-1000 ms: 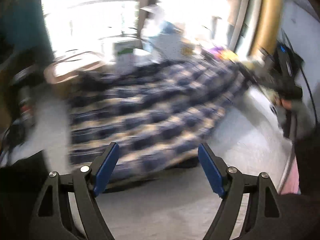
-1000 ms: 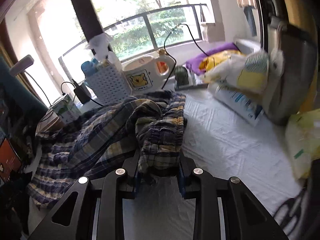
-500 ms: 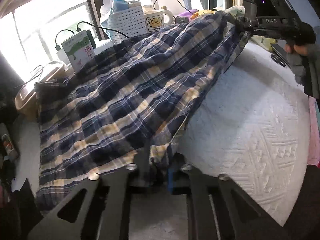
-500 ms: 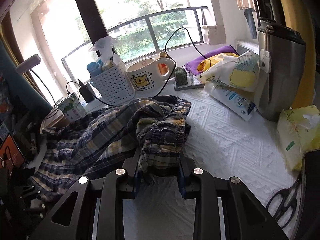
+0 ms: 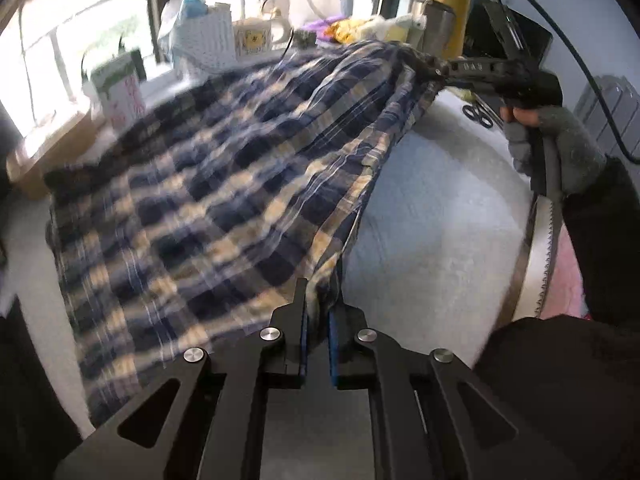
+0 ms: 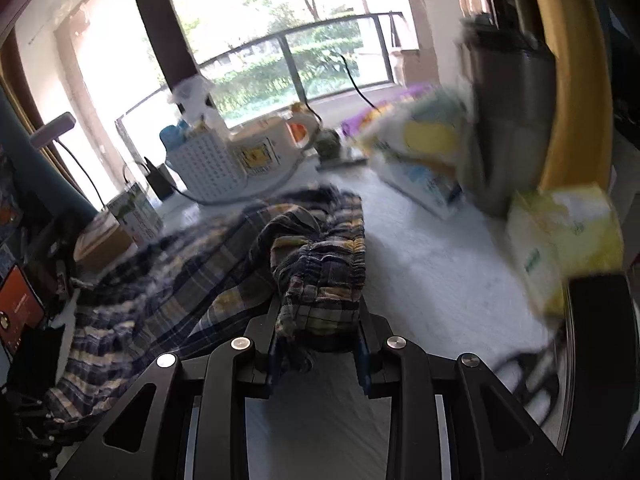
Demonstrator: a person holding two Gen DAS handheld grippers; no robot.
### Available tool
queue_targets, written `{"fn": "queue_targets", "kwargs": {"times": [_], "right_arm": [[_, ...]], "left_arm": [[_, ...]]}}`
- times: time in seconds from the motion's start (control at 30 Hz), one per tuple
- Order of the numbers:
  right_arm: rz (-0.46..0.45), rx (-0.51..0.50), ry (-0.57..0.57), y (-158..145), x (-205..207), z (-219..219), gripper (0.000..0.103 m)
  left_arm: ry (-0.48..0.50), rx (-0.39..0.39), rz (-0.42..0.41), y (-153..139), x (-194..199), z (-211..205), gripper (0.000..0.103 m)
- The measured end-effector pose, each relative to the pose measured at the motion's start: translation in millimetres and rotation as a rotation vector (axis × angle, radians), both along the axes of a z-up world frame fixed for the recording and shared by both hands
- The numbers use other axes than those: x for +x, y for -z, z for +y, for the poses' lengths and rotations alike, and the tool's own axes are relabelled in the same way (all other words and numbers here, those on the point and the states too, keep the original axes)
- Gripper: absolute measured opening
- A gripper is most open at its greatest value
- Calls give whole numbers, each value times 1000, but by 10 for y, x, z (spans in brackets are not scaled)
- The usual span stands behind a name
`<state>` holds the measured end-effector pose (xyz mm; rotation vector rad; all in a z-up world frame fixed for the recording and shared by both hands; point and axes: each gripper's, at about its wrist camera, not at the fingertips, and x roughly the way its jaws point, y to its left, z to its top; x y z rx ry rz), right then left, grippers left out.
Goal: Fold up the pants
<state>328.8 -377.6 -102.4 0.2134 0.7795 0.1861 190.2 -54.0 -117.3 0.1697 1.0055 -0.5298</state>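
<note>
The blue and cream plaid pants (image 5: 224,184) are stretched in the air above the white table (image 5: 432,232). My left gripper (image 5: 318,300) is shut on the near hem edge of the pants. My right gripper (image 6: 318,320) is shut on the bunched elastic waistband (image 6: 324,268); it also shows in the left wrist view (image 5: 436,70) at the far right end of the cloth, held by a gloved hand (image 5: 560,148). The rest of the pants (image 6: 160,280) trails down to the left.
Along the window side stand a white basket (image 6: 208,164), a bear mug (image 6: 260,152), a green and white carton (image 6: 136,212) and a wooden box (image 5: 48,148). A steel flask (image 6: 508,128), a yellow tissue pack (image 6: 568,240) and scissors (image 5: 478,114) sit at the right.
My left gripper closed on the pants hem from open a second ago. Both grippers have lifted and pulled apart, so the cloth is now taut. The right wrist view has swung and blurred.
</note>
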Motion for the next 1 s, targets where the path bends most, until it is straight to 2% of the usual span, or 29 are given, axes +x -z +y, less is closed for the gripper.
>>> {"fn": "queue_targets", "kwargs": {"times": [0.03, 0.1, 0.17, 0.27, 0.3, 0.33, 0.4, 0.5, 0.57, 0.63, 0.73, 0.87, 1.0], "right_arm": [[23, -24, -5, 68, -19, 8, 30], [39, -50, -5, 142, -67, 3, 30], [29, -51, 5, 134, -138, -52, 36], [-2, -88, 58, 20, -218, -169, 57], [-22, -92, 83, -51, -257, -228, 68], [-44, -97, 101, -117, -297, -271, 70], [-93, -112, 127, -257, -349, -321, 70], [-153, -112, 94, -412, -332, -214, 70], [-157, -115, 45, -444, -258, -25, 68], [-145, -105, -12, -419, -160, 204, 55], [-116, -39, -114, -341, -48, 575, 50], [-88, -93, -173, -212, 121, 941, 48], [-7, -111, -162, -17, 354, 976, 48]], "left_arm": [[-13, -6, 22, 20, -2, 44, 9], [-36, -20, 51, 19, -7, 155, 19], [-67, -33, 58, -30, -31, 327, 27], [-134, -47, 31, -184, 31, 617, 33], [-152, -52, 17, -219, 35, 686, 34], [-185, -54, -5, -269, 89, 795, 36], [-244, -33, -44, -329, 177, 946, 44], [-304, 7, -89, -358, 430, 1089, 44], [-319, 10, -91, -312, 645, 1145, 44], [-332, 25, -87, -248, 867, 1155, 44], [-311, 45, -86, -162, 1161, 1096, 44], [-267, 42, -74, -59, 1391, 1019, 44], [-246, 84, -75, 73, 1594, 991, 44]]}}
